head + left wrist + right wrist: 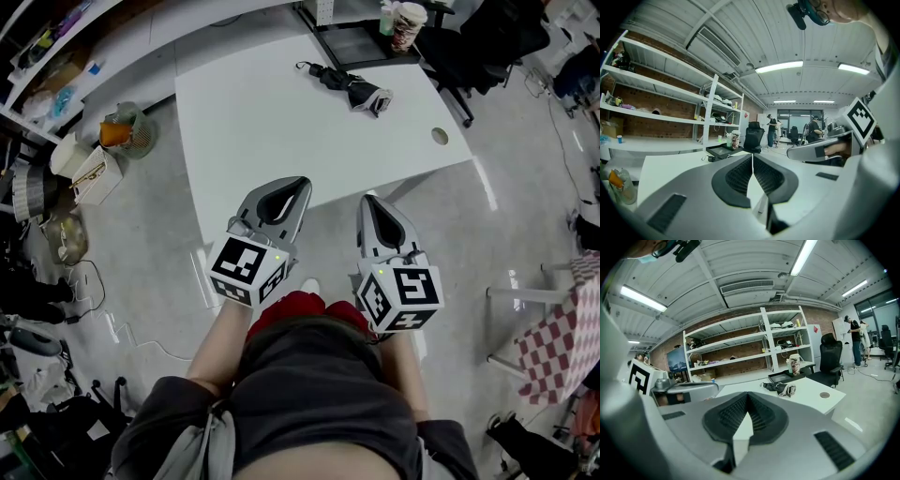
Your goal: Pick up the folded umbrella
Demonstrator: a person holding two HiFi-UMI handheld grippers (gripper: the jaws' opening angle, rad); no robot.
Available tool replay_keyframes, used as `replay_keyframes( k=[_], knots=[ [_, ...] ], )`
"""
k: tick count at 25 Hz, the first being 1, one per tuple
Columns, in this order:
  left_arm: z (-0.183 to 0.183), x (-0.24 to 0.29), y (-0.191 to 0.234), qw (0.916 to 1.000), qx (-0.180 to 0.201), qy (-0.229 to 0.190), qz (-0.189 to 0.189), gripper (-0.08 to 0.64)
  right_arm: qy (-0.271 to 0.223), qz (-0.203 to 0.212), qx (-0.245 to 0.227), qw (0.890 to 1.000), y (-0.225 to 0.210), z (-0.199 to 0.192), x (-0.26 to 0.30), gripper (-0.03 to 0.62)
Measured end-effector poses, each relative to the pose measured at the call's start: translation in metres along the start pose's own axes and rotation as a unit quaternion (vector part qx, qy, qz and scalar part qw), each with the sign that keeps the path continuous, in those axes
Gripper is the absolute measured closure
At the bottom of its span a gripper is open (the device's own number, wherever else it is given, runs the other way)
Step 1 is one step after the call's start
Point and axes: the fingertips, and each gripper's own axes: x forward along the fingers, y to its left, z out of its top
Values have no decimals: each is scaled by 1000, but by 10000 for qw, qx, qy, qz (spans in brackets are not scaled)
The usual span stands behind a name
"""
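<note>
Closest in, the left gripper [300, 186] and the right gripper [367, 201] are held side by side at the near edge of the white desk [272, 131]. Both pairs of jaws are pressed together with nothing between them. The folded umbrella [345, 83] – black, its strap end pale – lies across the desk's far side, well apart from both grippers. Beyond it a patterned cup [408, 24] stands on a black tray [352, 43] – a black office chair [492, 37] just to the right.

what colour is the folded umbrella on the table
The folded umbrella is black, with a paler end; best seen in the head view.
</note>
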Motion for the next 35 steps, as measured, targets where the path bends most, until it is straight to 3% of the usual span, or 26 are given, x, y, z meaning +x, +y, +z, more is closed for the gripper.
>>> replay_keyframes(
  k=[8,18,35],
  knots=[
    [2,5,1,9998,48,77,-198,543,3,-27,21,10000,-2,1,4,574],
    [-2,27,22,9979,340,468,-292,534,53,120,4,9999,-2,6,22,574],
    [1,122,58,9853,1114,1193,-500,410,226,36,157,9996,-60,14,79,574]
  ],
)
